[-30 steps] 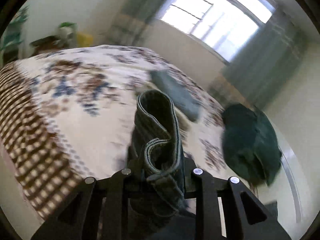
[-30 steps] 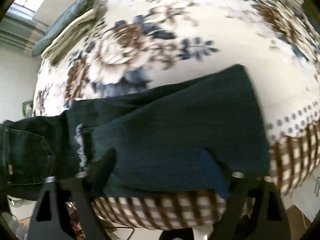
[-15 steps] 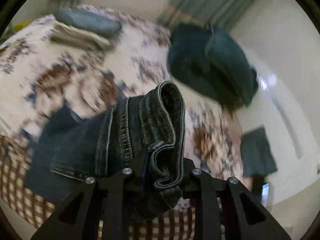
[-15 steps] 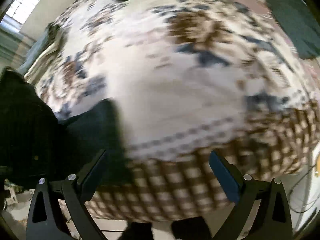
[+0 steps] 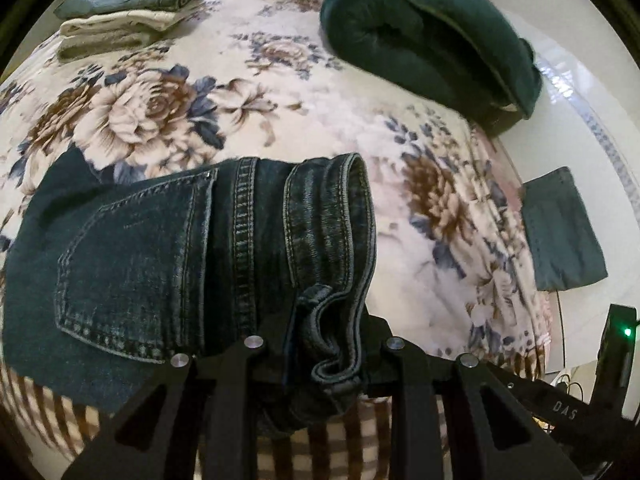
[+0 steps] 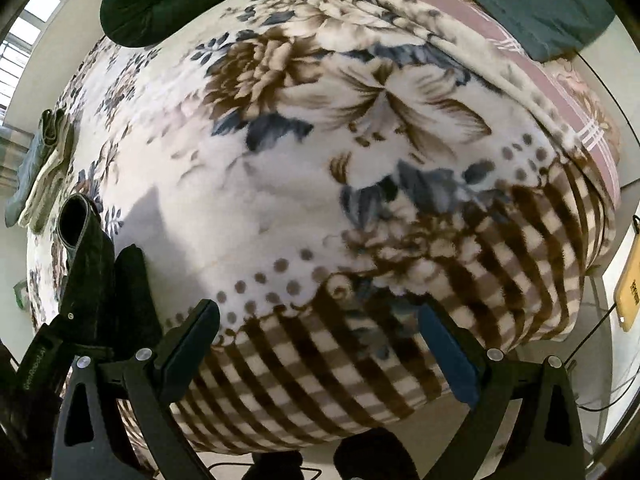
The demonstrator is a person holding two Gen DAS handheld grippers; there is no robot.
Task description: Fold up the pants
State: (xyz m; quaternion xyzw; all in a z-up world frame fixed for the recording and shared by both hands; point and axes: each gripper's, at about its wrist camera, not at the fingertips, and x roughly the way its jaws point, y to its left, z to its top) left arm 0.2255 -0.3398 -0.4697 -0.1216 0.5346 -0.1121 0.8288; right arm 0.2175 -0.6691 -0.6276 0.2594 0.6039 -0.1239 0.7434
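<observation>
– Where are the jeans [image 5: 168, 264]?

– On the blanket [image 5: 280, 100], near its checked edge, back pocket up. The left gripper [image 5: 324, 344] pinches the bunched waistband.

– And the right gripper [image 6: 316, 344]?

– Spread wide, nothing between its fingers, over the blanket's checked border, with the jeans off to its left.

– Anything else on the blanket?

– A folded stack [image 5: 128, 12] at the far side, and a green quilt [image 5: 432, 36] beside it.

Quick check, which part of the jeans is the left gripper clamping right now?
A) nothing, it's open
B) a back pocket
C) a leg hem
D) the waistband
D: the left gripper is shut on the bunched waistband of the jeans; the back pocket lies free beside it.
</observation>
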